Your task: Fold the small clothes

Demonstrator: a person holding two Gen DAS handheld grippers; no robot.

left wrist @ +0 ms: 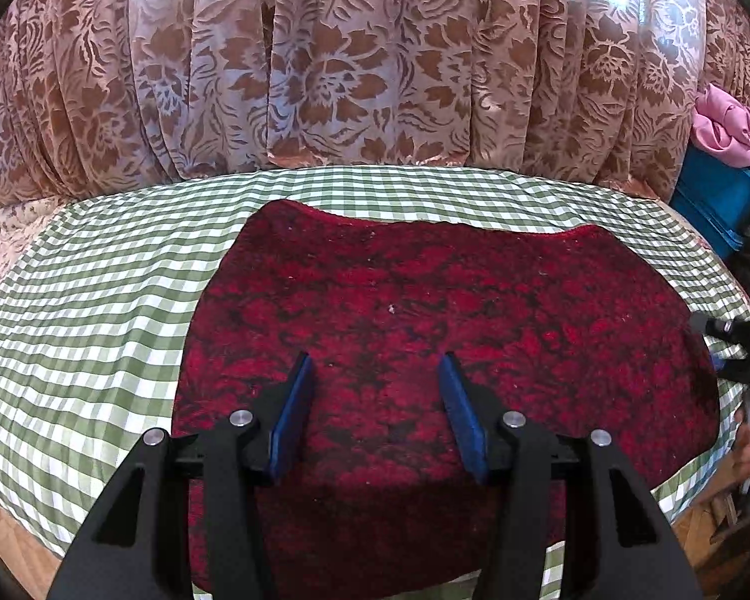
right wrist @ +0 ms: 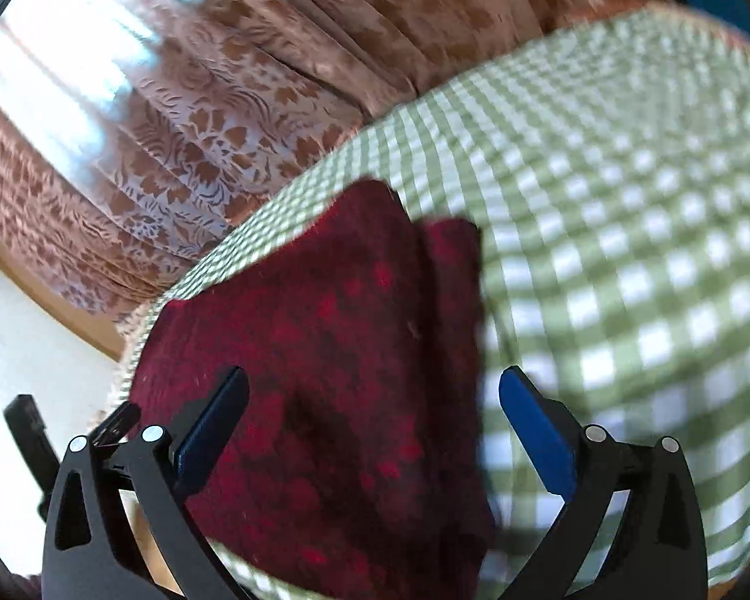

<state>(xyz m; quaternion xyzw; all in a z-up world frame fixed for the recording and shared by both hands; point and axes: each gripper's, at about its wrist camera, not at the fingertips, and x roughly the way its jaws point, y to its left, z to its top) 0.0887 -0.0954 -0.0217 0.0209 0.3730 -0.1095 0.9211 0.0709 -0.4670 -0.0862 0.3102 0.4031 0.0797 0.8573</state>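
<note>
A room in a home: long pleated brown curtains with a floral pattern [left wrist: 325,75] hang behind a surface under a green-and-white checked cloth [left wrist: 75,310], and a crumpled pink garment [left wrist: 730,125] sits on a blue bag [left wrist: 715,200] at the right.

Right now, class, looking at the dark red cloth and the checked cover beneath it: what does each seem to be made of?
Dark red cloth: probably a plush or velvety fabric, matte, its surface fuzzy with mottled black patterning. Checked cover: looks like a thin woven cotton, smooth, with crisp green and white squares and fine creases.

Dark red patterned cloth [left wrist: 425,330], flat on checked cover [left wrist: 75,330]
</note>
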